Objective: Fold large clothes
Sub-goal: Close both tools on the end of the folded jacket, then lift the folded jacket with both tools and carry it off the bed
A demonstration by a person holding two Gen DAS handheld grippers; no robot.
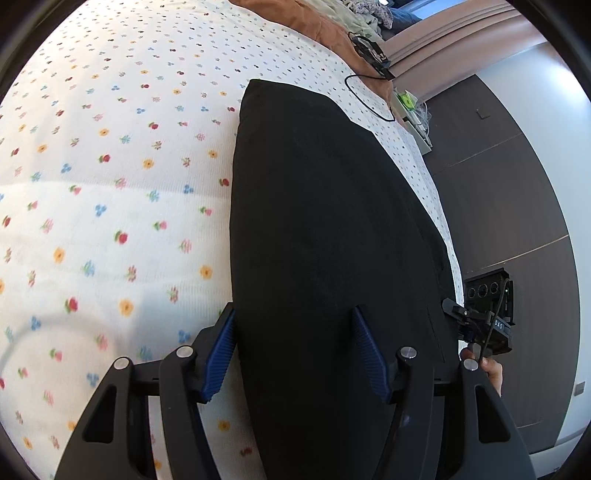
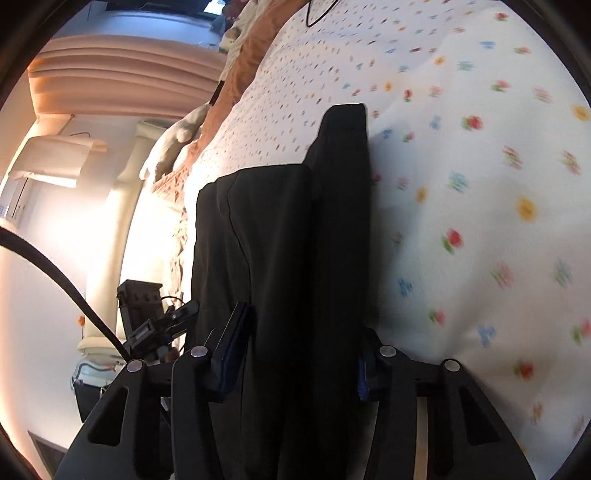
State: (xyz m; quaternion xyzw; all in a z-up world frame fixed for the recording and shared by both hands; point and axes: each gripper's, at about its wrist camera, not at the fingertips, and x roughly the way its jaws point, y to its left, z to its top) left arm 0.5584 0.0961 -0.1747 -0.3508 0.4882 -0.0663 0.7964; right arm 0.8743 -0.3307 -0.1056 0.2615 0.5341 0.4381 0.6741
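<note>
Since the black garment (image 1: 325,229) already lies as a long, narrow band on the flowered bedsheet (image 1: 110,155), the lengthwise folding looks done, and what remains, I judge, is to bring one end over the other to make a compact stack. In the left view the band runs away along the right edge of the bed toward a brown blanket (image 1: 306,18) and a looped black cable (image 1: 369,96) at the far end. The left gripper (image 1: 295,354) stands spread, one blue pad on each side of the near end of the cloth; the gap is wide, and the fabric fills it without being squeezed, so it does not seem to have a hold yet. In the right view the garment (image 2: 288,236) shows doubled layers, a wider folded part near the camera and a narrower strip reaching beyond it, which suggests trousers or something similar, though I cannot tell for sure. The right gripper (image 2: 299,354) also straddles the cloth; its right pad is mostly hidden behind the fabric, so I cannot tell whether it is pinching or merely resting around it. Each view shows the other gripper just beside the bed edge. The next step likely needs both ends gripped firmly before lifting, as loose layers could slip apart.
</note>
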